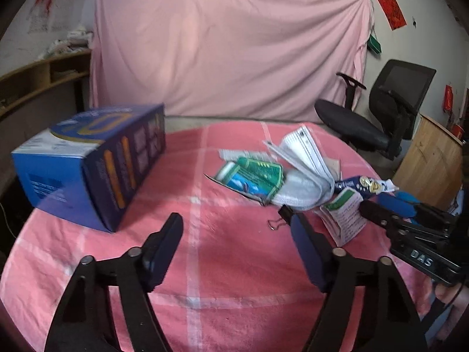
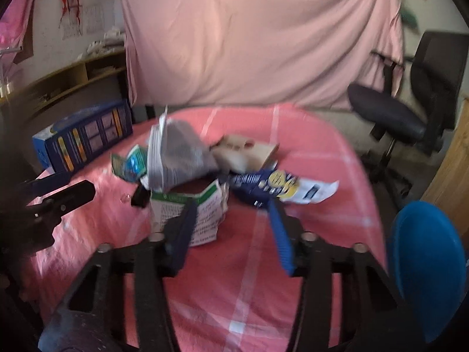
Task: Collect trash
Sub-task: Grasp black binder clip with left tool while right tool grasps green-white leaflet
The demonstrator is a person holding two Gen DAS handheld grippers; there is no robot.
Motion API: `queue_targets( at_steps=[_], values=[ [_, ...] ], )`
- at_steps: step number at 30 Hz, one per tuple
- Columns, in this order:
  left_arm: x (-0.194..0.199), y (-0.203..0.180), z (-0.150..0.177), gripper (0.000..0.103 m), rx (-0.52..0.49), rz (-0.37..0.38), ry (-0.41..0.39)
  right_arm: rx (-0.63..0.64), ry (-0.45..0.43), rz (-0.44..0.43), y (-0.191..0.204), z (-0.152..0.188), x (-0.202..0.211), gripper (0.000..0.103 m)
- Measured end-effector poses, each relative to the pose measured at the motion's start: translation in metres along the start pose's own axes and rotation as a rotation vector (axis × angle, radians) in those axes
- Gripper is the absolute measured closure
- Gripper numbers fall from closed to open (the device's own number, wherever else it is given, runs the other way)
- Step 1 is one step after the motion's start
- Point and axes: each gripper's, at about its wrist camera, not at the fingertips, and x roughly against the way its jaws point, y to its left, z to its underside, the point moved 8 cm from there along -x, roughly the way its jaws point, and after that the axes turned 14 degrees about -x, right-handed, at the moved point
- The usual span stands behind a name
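A heap of trash lies on the pink checked tablecloth (image 1: 228,249): a green and blue wrapper (image 1: 252,176), a folded white printed paper (image 1: 304,152), a blue and yellow snack bag (image 1: 360,184), a small white and green carton (image 1: 346,214) and a black binder clip (image 1: 281,217). My left gripper (image 1: 234,220) hovers open just short of the heap, with nothing between its fingers. My right gripper (image 2: 233,205) is open too; its left finger overlaps the carton (image 2: 205,205) and its right fingertip is close to the snack bag (image 2: 263,182). No pad visibly presses on anything.
A large blue cardboard box (image 1: 88,161) stands at the table's left. A black office chair (image 1: 381,111) is beyond the right edge, beside a wooden cabinet (image 1: 431,161). A round blue plastic object (image 2: 425,264) sits low at the right. A pink sheet hangs behind.
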Motion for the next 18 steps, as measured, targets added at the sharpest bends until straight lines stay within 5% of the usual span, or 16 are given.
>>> queue_targets(
  at_steps=[2, 4, 7, 18],
  values=[
    [-0.002, -0.004, -0.001, 0.044, -0.014, 0.023, 0.013, -0.011, 0.028, -0.027, 0.001, 0.003, -0.005, 0.039],
    [-0.004, -0.009, -0.001, 0.051, -0.027, 0.051, 0.028, -0.006, 0.052, -0.043, 0.004, 0.007, -0.008, 0.058],
    [-0.009, -0.014, -0.001, 0.060, -0.035, 0.095, 0.051, -0.005, 0.038, -0.053, 0.006, 0.006, -0.003, 0.067],
    [-0.031, -0.033, -0.012, 0.063, -0.052, 0.162, 0.116, -0.040, -0.009, -0.008, -0.014, 0.001, 0.015, 0.071]
  ],
)
